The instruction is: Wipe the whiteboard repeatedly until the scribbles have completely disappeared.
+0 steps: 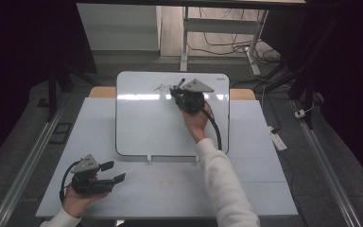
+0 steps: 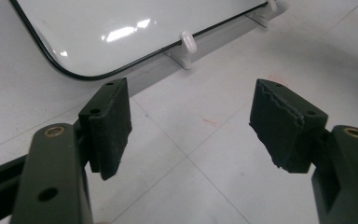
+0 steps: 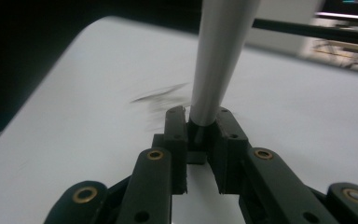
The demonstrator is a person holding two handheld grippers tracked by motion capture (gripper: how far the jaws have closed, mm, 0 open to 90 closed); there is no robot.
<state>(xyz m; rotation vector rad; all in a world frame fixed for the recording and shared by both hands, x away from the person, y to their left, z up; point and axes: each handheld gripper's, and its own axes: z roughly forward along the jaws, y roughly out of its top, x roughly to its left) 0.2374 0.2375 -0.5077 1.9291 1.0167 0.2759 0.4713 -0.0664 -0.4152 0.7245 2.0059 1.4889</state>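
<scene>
High view: right gripper [image 1: 179, 90] clamped tight on the marker [image 1: 180, 83] near the whiteboard's [image 1: 146, 127] top edge, by the scribble [image 1: 162, 87]. Keep strokes light. Left gripper [image 1: 113, 171] idles wide open below the whiteboard, empty.

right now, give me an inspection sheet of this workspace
surface: white table, bare around the board.
job's things: whiteboard propped on small white clips, dark scribble near its top edge; grey marker clamped in the right hand-held gripper.
clutter: nothing seen on the table.
grippers: right hand-held gripper shut on the marker, at the board's top by the scribble; left hand-held gripper open, nothing between its jaws, low over the table's near left corner.
cables: one black cable trails from each gripper; loose wires on the floor beyond the table.
surroundings: dark curtains both sides, white desk legs behind, power strip on the floor at right.
</scene>
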